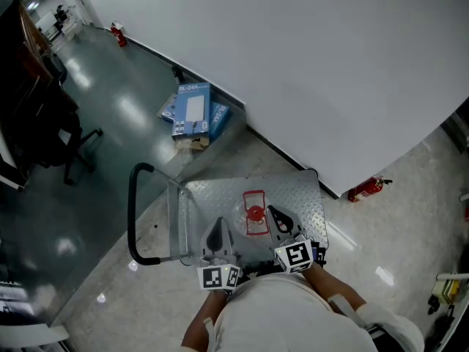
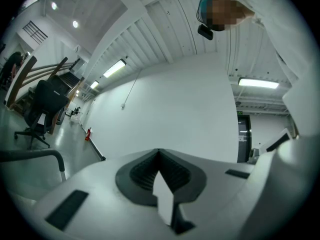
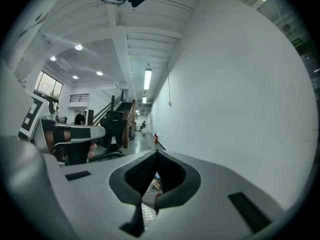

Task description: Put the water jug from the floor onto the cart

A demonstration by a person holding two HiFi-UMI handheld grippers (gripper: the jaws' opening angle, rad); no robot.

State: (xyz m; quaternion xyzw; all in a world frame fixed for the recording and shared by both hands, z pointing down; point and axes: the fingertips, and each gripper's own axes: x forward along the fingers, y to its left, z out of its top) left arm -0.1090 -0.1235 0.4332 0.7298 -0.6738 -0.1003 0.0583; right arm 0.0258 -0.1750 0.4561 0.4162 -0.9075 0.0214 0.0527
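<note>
- Blue boxes (image 1: 192, 112) lie on the floor against the white wall (image 1: 330, 64), beyond the cart (image 1: 308, 196).
- A red fire extinguisher (image 1: 364, 189) lies at the wall base, right of the cart; a black office chair (image 1: 62, 134) stands well off to the left.
- The water jug (image 1: 254, 213), clear with a red cap, stands on the cart deck.
- The cart's black handle (image 1: 134, 211) is on the left side.
- The left gripper (image 1: 218, 226) is held level, near the jug's left side, jaws clenched with nothing between them.
- The right gripper (image 1: 271, 211) is just beside the jug's right side, jaws clenched and also empty; contact can't be told.
</note>
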